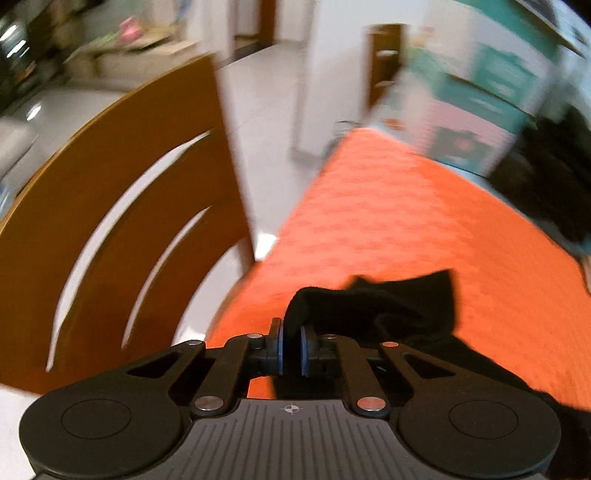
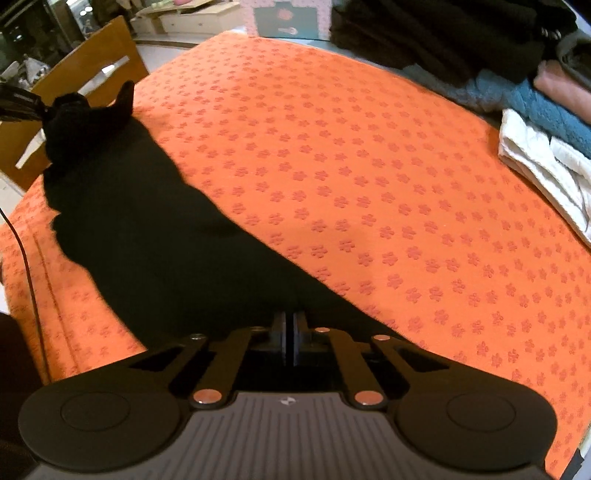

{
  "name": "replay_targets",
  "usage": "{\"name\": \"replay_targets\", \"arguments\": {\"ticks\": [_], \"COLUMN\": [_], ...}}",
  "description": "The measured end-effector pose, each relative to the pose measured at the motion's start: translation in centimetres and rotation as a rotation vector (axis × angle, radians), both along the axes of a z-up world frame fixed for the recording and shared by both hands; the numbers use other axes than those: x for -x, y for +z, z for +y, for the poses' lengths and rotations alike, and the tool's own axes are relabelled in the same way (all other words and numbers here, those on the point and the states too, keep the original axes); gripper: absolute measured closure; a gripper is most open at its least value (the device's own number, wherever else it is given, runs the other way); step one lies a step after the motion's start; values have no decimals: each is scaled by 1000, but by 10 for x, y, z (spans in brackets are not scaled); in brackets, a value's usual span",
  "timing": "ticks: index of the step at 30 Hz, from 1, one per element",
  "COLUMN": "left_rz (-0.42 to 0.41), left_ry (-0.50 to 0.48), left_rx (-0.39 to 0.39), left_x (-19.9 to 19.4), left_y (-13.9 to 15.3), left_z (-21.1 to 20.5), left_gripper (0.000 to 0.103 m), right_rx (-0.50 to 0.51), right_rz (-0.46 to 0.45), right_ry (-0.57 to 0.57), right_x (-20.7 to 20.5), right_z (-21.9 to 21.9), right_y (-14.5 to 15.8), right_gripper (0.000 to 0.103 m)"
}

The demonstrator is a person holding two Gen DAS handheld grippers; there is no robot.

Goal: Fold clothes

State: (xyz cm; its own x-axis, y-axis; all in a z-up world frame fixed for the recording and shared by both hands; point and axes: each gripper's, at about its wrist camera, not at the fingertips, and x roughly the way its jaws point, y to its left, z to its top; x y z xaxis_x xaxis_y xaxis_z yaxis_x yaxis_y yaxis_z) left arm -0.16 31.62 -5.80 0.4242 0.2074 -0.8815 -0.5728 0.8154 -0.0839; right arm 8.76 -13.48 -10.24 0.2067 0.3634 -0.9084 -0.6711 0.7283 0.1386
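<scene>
A black garment (image 2: pixel 147 229) lies stretched in a long band across the orange flower-patterned cloth (image 2: pixel 351 166) that covers the table. My left gripper (image 1: pixel 291 349) is shut on a bunched end of the black garment (image 1: pixel 369 306), which loops up between its blue pads (image 1: pixel 280 347). That same end shows at the far left of the right wrist view, lifted, with the left gripper (image 2: pixel 40 109) on it. My right gripper (image 2: pixel 290 339) is shut on the near end of the garment, its fingers pressed together over the black fabric.
A wooden chair back (image 1: pixel 118 206) stands left of the table, over a pale floor. Stacked folded clothes, white (image 2: pixel 546 162), teal (image 2: pixel 535 99) and dark (image 2: pixel 424 33), line the table's right and far edge. A teal and pink box (image 1: pixel 472 96) stands at the far end. A thin cable (image 2: pixel 26 266) hangs at the left.
</scene>
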Motion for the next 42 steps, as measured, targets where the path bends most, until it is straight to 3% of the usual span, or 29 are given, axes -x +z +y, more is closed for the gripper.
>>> {"name": "replay_targets", "arguments": {"ticks": [7,9,18,21,31,38,42], "left_rz": [14,-11,-122,-136,-68,-4,38], "left_ry": [195,213,201,170,94,40,29], "left_rx": [52,67,151,182,230,182,144], "left_x": [42,50,53,49,8,-26,-46], "left_y": [-18,-13,15,17,-13,-30,-41], "left_z": [48,52,38,25,-23,-46,-52], "left_gripper": [81,71,37,31,25,25,25], "right_rx": [-47,-50,-28,-21,-8,-9,-1], "right_rz": [22,36,82,104,188,236,204], "right_ry": [13,25,52,32,-19,-41,-95], "right_x": [36,52,121,138,184,203,205], "right_z": [-6,-7,-8,-14,-23,-29,-41], "right_y": [26,32,38,35,19,14,25], "right_gripper": [99,99,100,100,100,100,98]}}
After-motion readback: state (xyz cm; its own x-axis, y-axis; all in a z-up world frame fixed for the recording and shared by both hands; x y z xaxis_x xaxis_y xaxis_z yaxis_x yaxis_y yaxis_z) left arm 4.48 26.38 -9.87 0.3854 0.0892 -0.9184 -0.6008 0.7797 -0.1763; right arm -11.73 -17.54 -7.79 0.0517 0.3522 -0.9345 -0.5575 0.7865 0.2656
